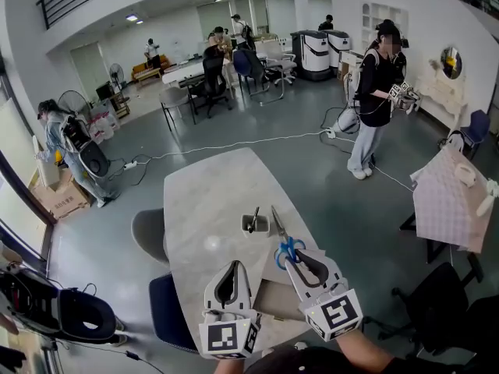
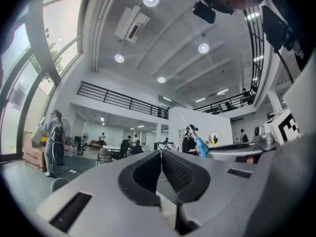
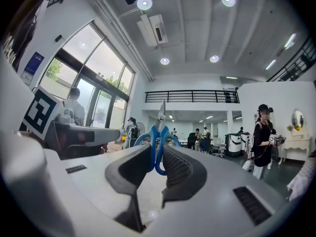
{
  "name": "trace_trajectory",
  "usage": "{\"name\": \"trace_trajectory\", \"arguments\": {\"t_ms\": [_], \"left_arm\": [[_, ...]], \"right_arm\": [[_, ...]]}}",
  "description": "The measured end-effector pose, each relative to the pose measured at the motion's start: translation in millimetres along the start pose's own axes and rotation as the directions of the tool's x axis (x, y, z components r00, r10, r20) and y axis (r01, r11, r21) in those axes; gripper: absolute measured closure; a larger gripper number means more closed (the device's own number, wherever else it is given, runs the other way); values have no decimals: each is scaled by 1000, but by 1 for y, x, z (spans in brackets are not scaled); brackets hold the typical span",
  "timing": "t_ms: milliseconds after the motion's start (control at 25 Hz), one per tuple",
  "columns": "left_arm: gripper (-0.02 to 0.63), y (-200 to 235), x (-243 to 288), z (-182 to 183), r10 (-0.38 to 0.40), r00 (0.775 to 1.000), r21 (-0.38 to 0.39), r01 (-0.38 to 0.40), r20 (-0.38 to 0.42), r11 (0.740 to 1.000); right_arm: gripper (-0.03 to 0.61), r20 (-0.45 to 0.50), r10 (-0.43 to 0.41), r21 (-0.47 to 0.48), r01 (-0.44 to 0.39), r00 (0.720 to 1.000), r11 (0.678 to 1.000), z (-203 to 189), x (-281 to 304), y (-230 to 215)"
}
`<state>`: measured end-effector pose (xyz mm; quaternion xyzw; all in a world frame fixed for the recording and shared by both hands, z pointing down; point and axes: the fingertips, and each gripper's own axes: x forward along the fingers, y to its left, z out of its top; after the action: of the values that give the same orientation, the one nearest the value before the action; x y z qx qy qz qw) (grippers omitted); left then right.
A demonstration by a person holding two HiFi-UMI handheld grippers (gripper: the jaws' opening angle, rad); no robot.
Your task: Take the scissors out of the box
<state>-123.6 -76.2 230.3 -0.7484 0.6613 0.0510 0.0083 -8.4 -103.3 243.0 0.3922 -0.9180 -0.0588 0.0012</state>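
My right gripper (image 1: 291,259) is shut on the blue handles of the scissors (image 1: 288,248), held above the near part of the white table (image 1: 209,193). The steel blades point away from me, toward the small grey box (image 1: 255,225), where a dark pen-like item stands. In the right gripper view the blue loops of the scissors (image 3: 157,148) sit pinched between the pads, with the blades rising beyond them. My left gripper (image 1: 233,266) hovers beside it on the left, shut and empty. The left gripper view shows its tips (image 2: 160,152) touching, with the scissors (image 2: 201,146) off to the right.
A grey chair (image 1: 147,233) and a blue chair (image 1: 168,310) stand at the table's left side. A table with a checked cloth (image 1: 451,199) is at the right. A person (image 1: 374,92) holding grippers stands at the back right, with cables on the floor.
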Motion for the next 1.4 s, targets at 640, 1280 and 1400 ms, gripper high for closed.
{"name": "trace_trajectory", "arguments": {"t_ms": [640, 1280, 1400], "left_arm": [[597, -10, -7, -5, -3, 1000, 13, 3, -7, 1000], [597, -13, 0, -5, -3, 1000, 12, 4, -9, 1000], [597, -12, 0, -6, -2, 1000, 11, 2, -10, 1000]], "right_arm": [[505, 16, -13, 9, 13, 1000, 1000, 1, -11, -1], [505, 24, -28, 17, 28, 999, 999, 3, -10, -10], [505, 18, -22, 14, 22, 1000, 1000, 1, -8, -10]]}}
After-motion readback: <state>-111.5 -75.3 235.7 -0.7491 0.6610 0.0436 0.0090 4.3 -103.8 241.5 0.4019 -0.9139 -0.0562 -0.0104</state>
